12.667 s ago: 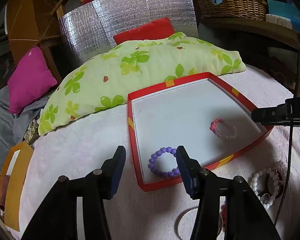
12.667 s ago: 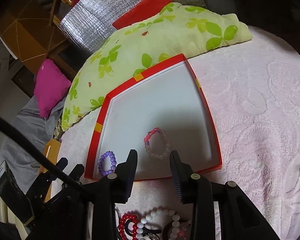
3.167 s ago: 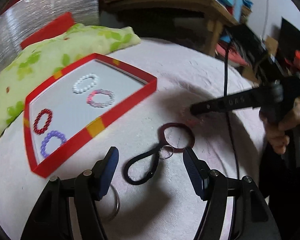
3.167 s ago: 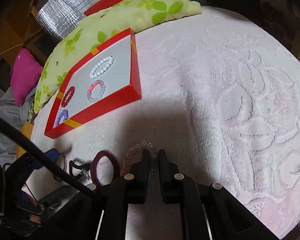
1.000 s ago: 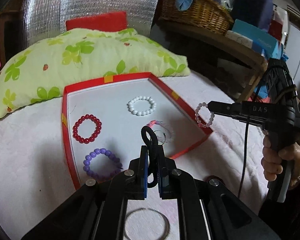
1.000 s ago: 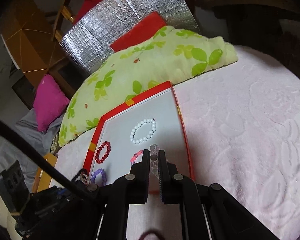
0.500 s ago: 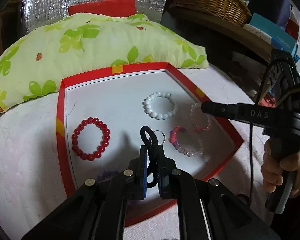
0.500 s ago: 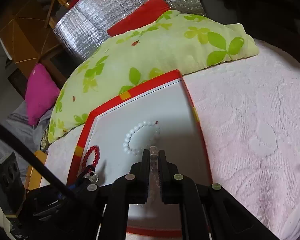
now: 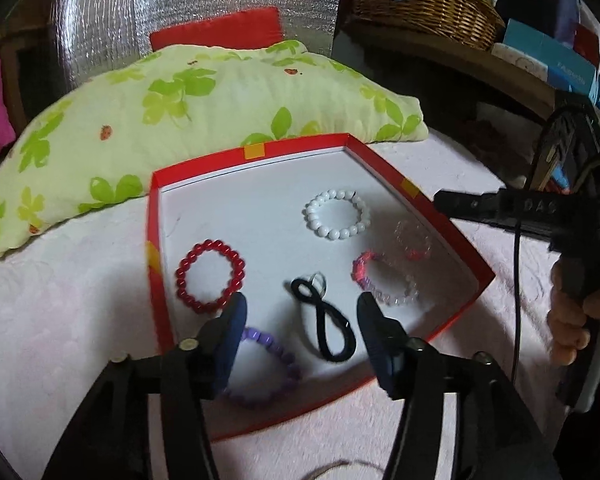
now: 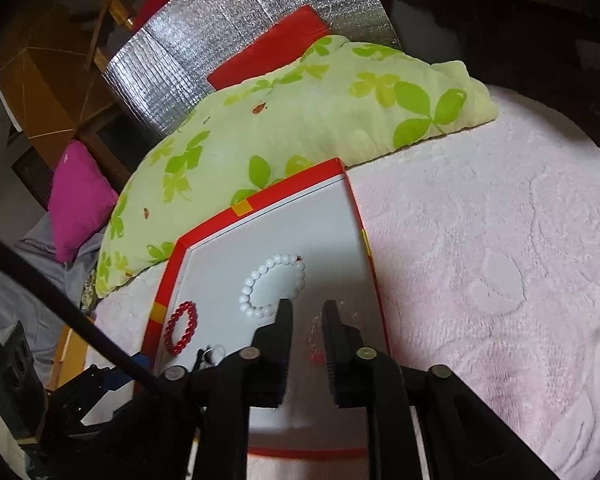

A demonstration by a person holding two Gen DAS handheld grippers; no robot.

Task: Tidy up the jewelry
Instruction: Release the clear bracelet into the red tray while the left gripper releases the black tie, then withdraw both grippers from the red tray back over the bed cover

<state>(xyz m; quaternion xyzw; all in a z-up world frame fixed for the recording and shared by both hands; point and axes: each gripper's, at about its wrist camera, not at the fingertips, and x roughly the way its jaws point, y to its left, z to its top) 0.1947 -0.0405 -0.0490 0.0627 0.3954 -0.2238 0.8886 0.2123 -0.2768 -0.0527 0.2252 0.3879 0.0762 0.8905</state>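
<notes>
A pale pink bedspread (image 10: pixel 500 280) covered the bed, with a green-leafed pillow (image 9: pixel 204 112) lying against silver foil insulation (image 9: pixel 196 4) at twelve o'clock and a wicker basket (image 9: pixel 424 0) on a shelf at one o'clock. The red-rimmed tray (image 9: pixel 153 216) sat just in front of the pillow, apparently as the collecting place for the jewelry. On its white floor lay a white bead bracelet (image 9: pixel 337 214), a red bead bracelet (image 9: pixel 210 277), a purple bead bracelet (image 9: pixel 266 372) and a pink-and-clear bracelet (image 9: pixel 384 280), spaced apart so that none tangled.

The left gripper (image 9: pixel 300 316) hung over the tray's six o'clock edge, its fingers spreading, and the black hair tie (image 9: pixel 324 320) with its small ring lay released on the tray floor between them. The right gripper (image 10: pixel 304 320) stood over the three o'clock side, fingers parting, and a clear bead bracelet (image 9: pixel 412 236) lay blurred beneath them, seemingly just let go. The letters "DAS" were readable on the right gripper's arm; the blue box on the shelf bore print too small to read.
</notes>
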